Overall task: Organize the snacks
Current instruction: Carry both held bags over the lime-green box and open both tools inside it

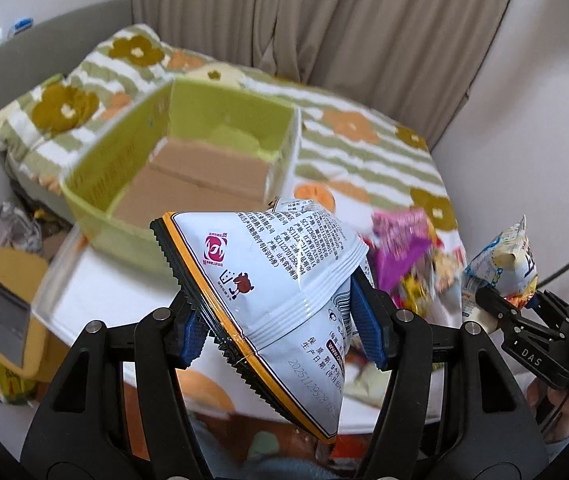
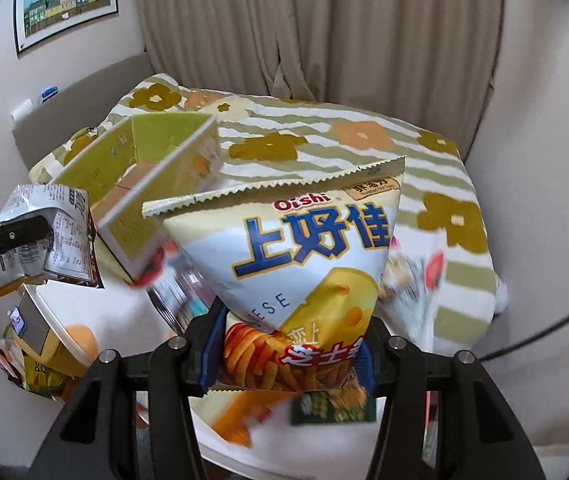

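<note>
My left gripper is shut on a white snack bag with an orange edge, printed back facing me, held tilted in the air. My right gripper is shut on the lower part of a pale yellow Oishi cheese snack bag, which stands upright. Each gripper shows in the other view: the right gripper with its Oishi bag at the right, the left gripper with its white bag at the left. A green basket lined with cardboard stands ahead on the bed; in the right wrist view the basket is ahead and to the left.
Loose snack packs, one of them purple, lie on the white table below. A flowered green-striped blanket covers the bed, with beige curtains behind. A cardboard box and clutter sit on the floor at left.
</note>
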The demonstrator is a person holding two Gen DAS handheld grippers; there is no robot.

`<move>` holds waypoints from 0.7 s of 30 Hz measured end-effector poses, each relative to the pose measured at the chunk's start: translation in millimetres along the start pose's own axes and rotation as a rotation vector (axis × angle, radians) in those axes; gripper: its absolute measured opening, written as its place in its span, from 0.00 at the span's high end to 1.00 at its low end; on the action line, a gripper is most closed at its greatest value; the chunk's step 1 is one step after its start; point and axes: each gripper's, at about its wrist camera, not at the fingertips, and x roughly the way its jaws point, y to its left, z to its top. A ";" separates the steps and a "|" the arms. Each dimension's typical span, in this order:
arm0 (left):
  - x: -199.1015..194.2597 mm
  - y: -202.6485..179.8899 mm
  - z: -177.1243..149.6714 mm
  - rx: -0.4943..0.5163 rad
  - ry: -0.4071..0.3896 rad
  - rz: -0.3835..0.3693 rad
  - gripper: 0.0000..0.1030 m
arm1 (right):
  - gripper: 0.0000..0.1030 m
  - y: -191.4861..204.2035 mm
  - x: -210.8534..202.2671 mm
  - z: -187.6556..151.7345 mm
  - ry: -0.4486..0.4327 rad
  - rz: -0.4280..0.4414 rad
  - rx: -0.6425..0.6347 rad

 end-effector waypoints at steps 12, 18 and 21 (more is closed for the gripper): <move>41.2 93.7 114.3 0.042 0.009 -0.023 0.43 | 0.52 106.7 39.2 114.4 -0.053 0.049 -0.006; 90.9 131.8 165.5 0.086 0.062 -0.018 0.43 | 0.52 144.7 78.8 160.9 -0.025 0.051 0.054; 119.3 143.3 181.9 0.113 0.103 -0.024 0.43 | 0.52 158.5 98.1 176.3 0.001 0.035 0.070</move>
